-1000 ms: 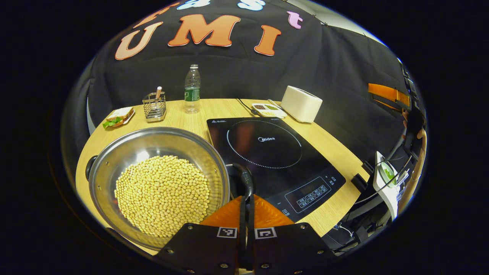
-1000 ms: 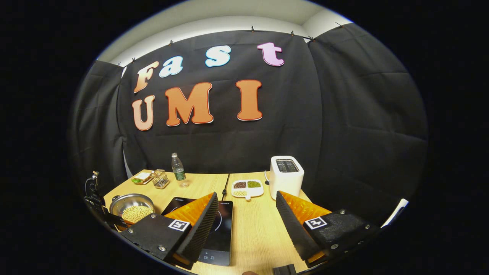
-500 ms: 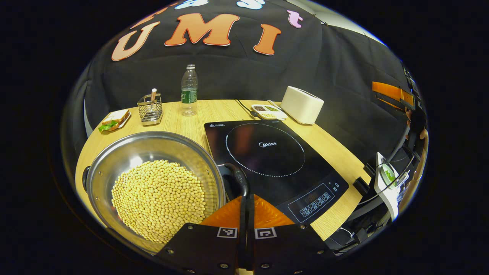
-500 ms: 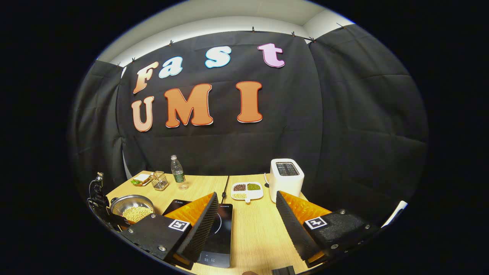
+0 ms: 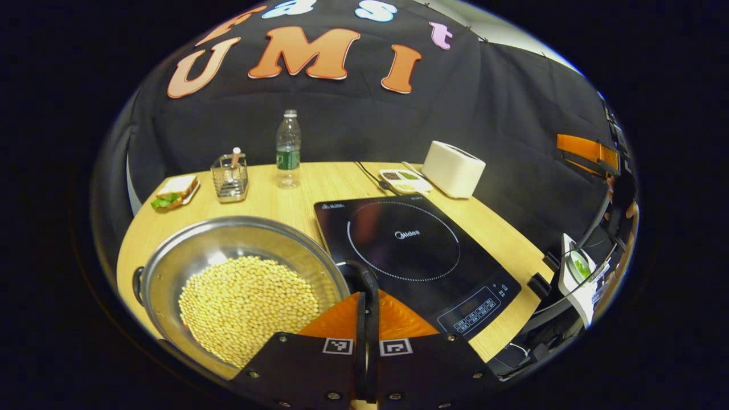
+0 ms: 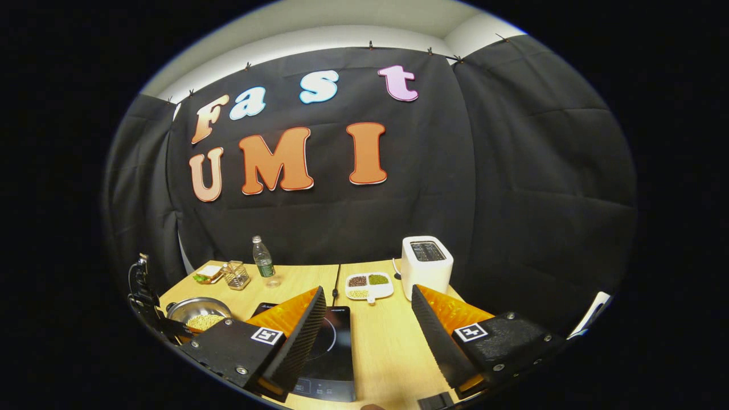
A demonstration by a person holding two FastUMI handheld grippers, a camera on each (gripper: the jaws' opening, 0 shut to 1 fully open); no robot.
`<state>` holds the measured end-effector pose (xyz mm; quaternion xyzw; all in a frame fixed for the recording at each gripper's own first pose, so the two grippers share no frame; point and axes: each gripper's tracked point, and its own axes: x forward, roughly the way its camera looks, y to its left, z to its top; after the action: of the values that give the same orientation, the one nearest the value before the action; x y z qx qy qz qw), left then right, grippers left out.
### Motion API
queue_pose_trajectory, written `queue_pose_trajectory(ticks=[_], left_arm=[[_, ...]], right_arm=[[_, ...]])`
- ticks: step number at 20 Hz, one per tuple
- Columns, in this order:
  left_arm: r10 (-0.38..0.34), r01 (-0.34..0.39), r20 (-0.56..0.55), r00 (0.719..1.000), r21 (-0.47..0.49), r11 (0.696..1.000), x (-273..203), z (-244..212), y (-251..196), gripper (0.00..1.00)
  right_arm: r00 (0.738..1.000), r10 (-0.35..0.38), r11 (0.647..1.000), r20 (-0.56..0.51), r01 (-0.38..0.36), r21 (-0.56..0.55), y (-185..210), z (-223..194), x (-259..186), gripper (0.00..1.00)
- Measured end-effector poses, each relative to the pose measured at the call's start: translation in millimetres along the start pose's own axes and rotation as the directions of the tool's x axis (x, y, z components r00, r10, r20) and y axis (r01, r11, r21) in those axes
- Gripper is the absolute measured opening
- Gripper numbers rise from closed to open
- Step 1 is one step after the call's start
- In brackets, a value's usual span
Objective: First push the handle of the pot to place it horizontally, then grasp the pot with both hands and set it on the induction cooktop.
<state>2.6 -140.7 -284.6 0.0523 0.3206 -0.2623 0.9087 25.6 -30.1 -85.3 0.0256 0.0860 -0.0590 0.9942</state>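
Left gripper view first: your left hand-held gripper (image 5: 367, 296) has its two fingers pressed together with nothing between them, and their tips meet the pot's black near handle (image 5: 364, 275), on the rim side that faces the induction cooktop (image 5: 416, 250). The pot (image 5: 239, 285) sits on the desk (image 5: 273, 199) just left of the cooktop, its bowl heaped with pale beans (image 5: 248, 302). A second black handle (image 5: 136, 285) shows at the far left rim, so you can judge the pot's long axis as running handle to handle, roughly left to right across this view, with the near handle pointing at the cooktop's corner. Whether that handle is already level, you cannot tell from here.

Push too hard or too low and the whole pot may slide or turn instead of the handle pivoting; a jolt could also send beans over the rim. The closed tips could slip off the rounded handle and knock the cooktop's edge.

Right gripper view next: your right hand-held gripper (image 6: 364, 324) hangs wide open and empty above the desk, well apart from the pot (image 6: 199, 313), which lies low at the left. It has a long way to cross before the two-handed lift, so an early lift on one side would tip the load
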Motion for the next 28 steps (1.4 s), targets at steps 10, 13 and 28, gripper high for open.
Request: queue_pose_trajectory(ticks=[10, 13, 28], left_arm=[[0.293, -0.312, 0.319, 0.901, 0.009, 0.950, -142.6, 59.9, 158.6, 0.02], [0.326, -0.341, 0.322, 0.889, -0.007, 0.940, -151.5, 47.5, 190.9, 0.02], [0.225, -0.193, 0.214, 0.951, -0.159, 0.968, -90.1, -7.9, 271.0, 0.87]], right_arm=[[0.994, 0.105, 0.986, 0.024, -0.107, 0.129, 136.3, -43.0, -10.9, 0.95], [0.993, 0.121, 0.985, 0.017, -0.122, 0.120, 175.5, -60.3, -7.7, 0.95], [0.968, 0.058, 0.998, -0.245, -0.062, -0.008, 256.8, -201.5, 51.0, 0.96]])
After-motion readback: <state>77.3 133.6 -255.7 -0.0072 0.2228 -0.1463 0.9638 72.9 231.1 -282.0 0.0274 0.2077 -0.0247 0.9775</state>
